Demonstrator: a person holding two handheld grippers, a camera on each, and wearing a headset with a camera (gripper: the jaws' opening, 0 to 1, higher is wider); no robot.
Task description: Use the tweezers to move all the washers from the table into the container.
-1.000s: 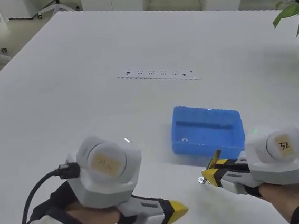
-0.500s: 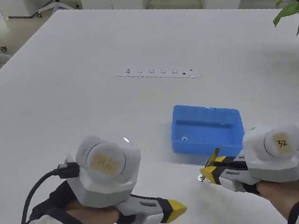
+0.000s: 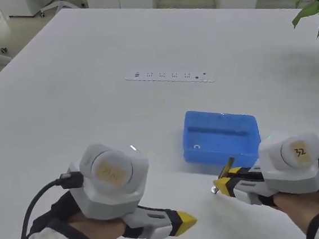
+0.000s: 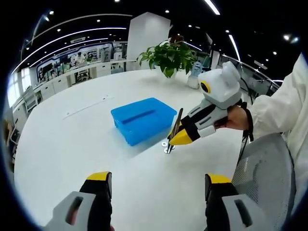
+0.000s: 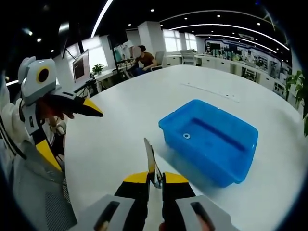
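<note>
Washers show in two places: one washer (image 3: 196, 147) (image 5: 186, 136) lies flat on the floor of the blue container (image 3: 223, 159) (image 4: 144, 132) (image 5: 204, 166), near its left end in the head view, and a second, small silver washer (image 3: 214, 191) (image 4: 165, 144) lies on the white table (image 3: 87, 75) (image 4: 72, 144) (image 5: 120, 125) just in front of the container's near wall, which stands between it and the inside of the box. The tweezers (image 3: 230, 168) (image 4: 178, 122) (image 5: 149, 154) slant down to this second washer with their tips at it; whether the tips are spread or nipping it I cannot tell. The right gripper (image 3: 222, 186) (image 4: 180, 138) (image 5: 155, 177) has its jaws pressed together on the tweezers' middle. The left gripper (image 3: 185, 223) (image 4: 159, 180) (image 5: 91, 108) hovers low over the table to the left, well apart from the tweezers, with its jaws spread wide and nothing between them; a black cable (image 3: 40, 196) loops from its body. Farther up the table, beyond the container, a flat white power strip (image 3: 169, 76) lies across. A green plant (image 3: 314, 11) (image 4: 168, 57) stands at the table's far right edge, and a grey mesh chair (image 4: 264, 163) (image 5: 43, 202) sits close to the person.
</note>
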